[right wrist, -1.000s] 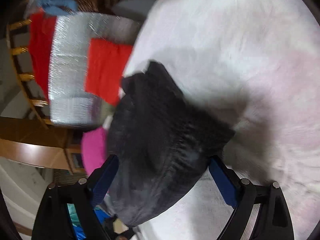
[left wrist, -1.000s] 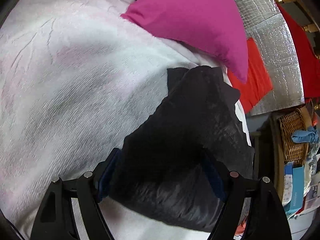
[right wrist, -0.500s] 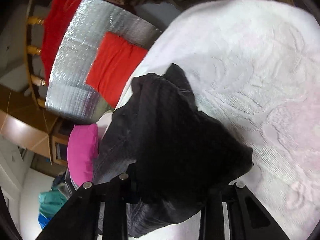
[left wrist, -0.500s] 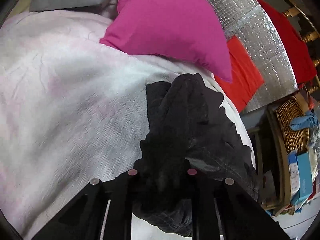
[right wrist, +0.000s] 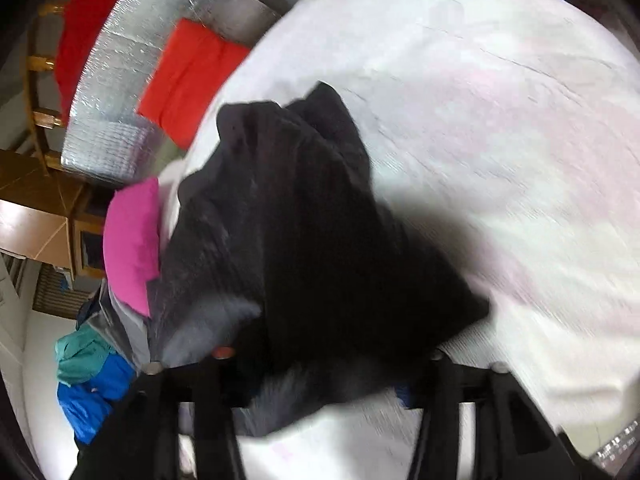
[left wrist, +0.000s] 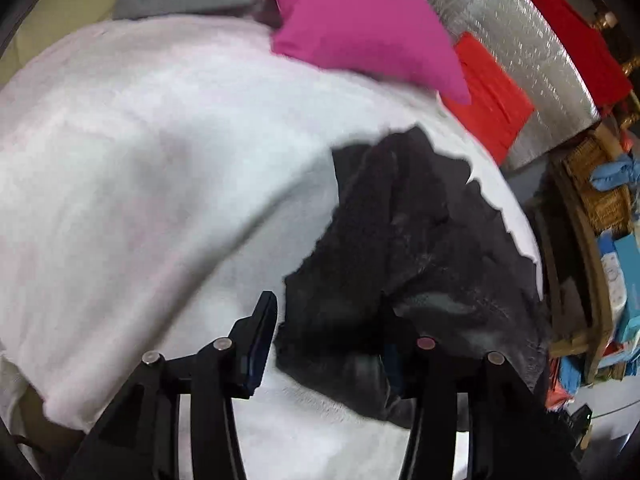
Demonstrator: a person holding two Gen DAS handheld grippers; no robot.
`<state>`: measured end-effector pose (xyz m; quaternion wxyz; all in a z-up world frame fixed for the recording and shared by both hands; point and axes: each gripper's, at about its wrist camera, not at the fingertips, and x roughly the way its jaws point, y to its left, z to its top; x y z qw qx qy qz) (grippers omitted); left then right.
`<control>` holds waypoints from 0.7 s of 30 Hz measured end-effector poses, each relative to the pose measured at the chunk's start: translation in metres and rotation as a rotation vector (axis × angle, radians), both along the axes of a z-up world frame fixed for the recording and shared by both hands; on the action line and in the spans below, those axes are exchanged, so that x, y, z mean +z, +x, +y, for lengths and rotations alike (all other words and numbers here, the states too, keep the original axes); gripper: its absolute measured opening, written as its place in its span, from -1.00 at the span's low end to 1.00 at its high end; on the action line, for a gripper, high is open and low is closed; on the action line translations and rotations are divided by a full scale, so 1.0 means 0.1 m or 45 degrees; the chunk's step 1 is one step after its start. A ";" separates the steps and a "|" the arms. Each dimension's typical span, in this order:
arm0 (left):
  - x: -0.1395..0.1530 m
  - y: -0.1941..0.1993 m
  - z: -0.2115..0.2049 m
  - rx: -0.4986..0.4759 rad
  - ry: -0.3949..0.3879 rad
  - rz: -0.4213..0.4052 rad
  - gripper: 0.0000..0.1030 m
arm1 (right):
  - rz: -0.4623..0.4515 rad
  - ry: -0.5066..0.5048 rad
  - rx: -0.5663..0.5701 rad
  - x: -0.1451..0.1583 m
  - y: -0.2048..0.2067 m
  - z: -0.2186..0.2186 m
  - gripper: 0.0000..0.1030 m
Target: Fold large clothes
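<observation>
Nowhere legible writing: black garment [left wrist: 404, 240], white bedspread [left wrist: 160, 168].

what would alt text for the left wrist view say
A crumpled black garment lies on a white bedspread, with the left claw open around its near edge. A pink pillow sits at the far side of the bed, with a wicker basket beyond.

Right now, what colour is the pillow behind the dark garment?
Magenta pink, plain. The pillow shows best in the left wrist view.
</observation>
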<state>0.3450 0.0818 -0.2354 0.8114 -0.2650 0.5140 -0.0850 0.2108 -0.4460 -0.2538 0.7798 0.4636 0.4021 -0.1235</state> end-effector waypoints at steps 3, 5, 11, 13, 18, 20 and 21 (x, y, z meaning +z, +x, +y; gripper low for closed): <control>0.33 -0.04 0.07 0.074 0.124 -0.133 0.18 | 0.046 -0.136 0.126 0.32 -0.16 0.07 0.33; 0.48 -0.04 -0.02 0.075 0.181 -0.215 0.30 | 0.016 -0.258 0.154 0.63 -0.20 0.08 0.33; 0.52 0.60 -0.77 -0.118 0.216 -0.222 0.35 | -0.146 -0.499 0.206 1.14 0.50 0.20 0.53; 0.44 0.81 -1.01 -0.168 0.252 -0.199 0.35 | -0.131 -0.523 0.254 1.08 0.96 0.26 0.53; 0.18 1.20 -1.44 -0.295 0.312 -0.122 0.35 | 0.050 -0.706 0.400 0.71 1.93 0.39 0.54; 0.15 1.33 -1.56 -0.310 0.338 -0.139 0.35 | 0.137 -0.815 0.471 0.55 2.23 0.46 0.54; 0.14 1.38 -1.61 -0.320 0.363 -0.154 0.35 | 0.168 -0.859 0.496 0.43 2.24 0.42 0.53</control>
